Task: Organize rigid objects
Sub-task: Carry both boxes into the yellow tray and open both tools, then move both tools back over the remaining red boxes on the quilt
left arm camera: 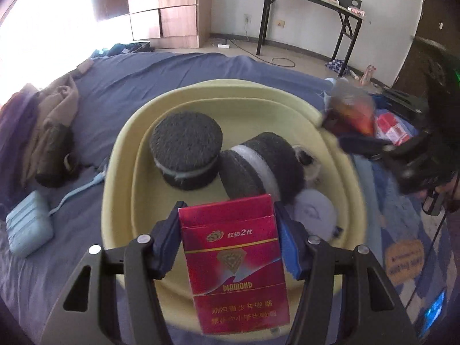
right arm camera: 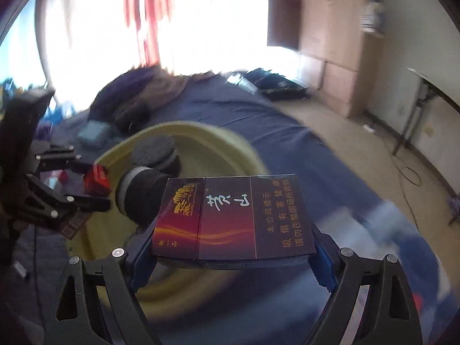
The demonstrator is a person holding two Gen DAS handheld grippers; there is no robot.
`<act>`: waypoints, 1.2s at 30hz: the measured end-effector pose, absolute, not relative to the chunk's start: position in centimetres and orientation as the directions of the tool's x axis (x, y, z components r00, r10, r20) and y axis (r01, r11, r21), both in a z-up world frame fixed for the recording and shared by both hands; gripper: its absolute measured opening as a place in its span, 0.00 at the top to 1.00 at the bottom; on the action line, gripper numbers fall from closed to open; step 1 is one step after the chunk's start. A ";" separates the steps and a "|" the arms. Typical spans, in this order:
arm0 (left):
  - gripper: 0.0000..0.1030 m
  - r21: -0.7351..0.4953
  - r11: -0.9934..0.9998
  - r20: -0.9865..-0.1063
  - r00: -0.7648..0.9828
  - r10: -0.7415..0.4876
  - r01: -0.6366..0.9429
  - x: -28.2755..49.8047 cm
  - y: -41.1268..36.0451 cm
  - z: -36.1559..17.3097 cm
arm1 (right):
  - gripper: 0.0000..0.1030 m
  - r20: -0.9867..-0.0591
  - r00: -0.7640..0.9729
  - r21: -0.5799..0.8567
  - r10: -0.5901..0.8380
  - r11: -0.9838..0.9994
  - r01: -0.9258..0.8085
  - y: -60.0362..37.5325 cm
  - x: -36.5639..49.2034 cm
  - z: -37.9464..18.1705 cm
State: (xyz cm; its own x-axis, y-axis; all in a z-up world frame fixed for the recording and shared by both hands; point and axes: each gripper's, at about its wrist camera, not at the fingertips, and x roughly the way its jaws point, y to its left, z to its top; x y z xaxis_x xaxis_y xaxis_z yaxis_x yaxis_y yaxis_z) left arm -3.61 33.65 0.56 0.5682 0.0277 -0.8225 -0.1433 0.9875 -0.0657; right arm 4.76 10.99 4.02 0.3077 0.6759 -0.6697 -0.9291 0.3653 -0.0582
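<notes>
My left gripper point(left arm camera: 230, 238) is shut on a red Diamond cigarette pack point(left arm camera: 234, 261), held upright over the near rim of a pale yellow basin point(left arm camera: 201, 92) on the blue bed. The basin holds two dark round plush cookies point(left arm camera: 186, 141) point(left arm camera: 260, 166) and a pale round item point(left arm camera: 314, 211). My right gripper point(right arm camera: 233, 244) is shut on a dark blue and red cigarette pack point(right arm camera: 233, 218), held flat beside the basin point(right arm camera: 230, 141). The left gripper with its red pack point(right arm camera: 96, 179) shows at the left of the right wrist view. The right gripper point(left arm camera: 371, 143) shows blurred at the basin's right rim.
A pile of clothes point(left arm camera: 43, 120) and a light blue case point(left arm camera: 27, 224) lie on the bed left of the basin. Another red pack point(left arm camera: 392, 129) lies on the bed at the right. A black-legged desk point(left arm camera: 313, 8) and a wooden wardrobe point(left arm camera: 166, 8) stand beyond the bed.
</notes>
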 end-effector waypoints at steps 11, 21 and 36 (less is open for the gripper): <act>0.37 -0.040 0.986 -0.823 0.565 0.061 -0.164 -2.6 34.1 -1.1 | 0.13 -0.742 0.345 -0.080 0.575 0.434 -0.897 17.3 7.6 1.8; 0.00 -0.148 0.951 -0.768 0.637 0.062 -0.271 -5.7 36.1 1.1 | 0.00 -0.695 0.430 -0.152 0.577 0.466 -0.872 15.8 4.8 3.2; 0.00 -0.122 0.993 -0.668 0.739 -0.088 0.008 -4.9 21.6 7.9 | 0.00 -0.556 0.705 -0.065 0.440 0.823 -0.564 -18.2 0.0 6.8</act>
State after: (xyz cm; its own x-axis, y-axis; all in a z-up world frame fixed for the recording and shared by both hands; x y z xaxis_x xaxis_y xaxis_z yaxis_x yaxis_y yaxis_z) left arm -4.85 21.59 7.94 0.7393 -0.0879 -0.6676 0.0078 0.9925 -0.1220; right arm -0.03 -18.24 6.77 0.7053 0.4396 -0.5561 -0.5645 0.8228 -0.0655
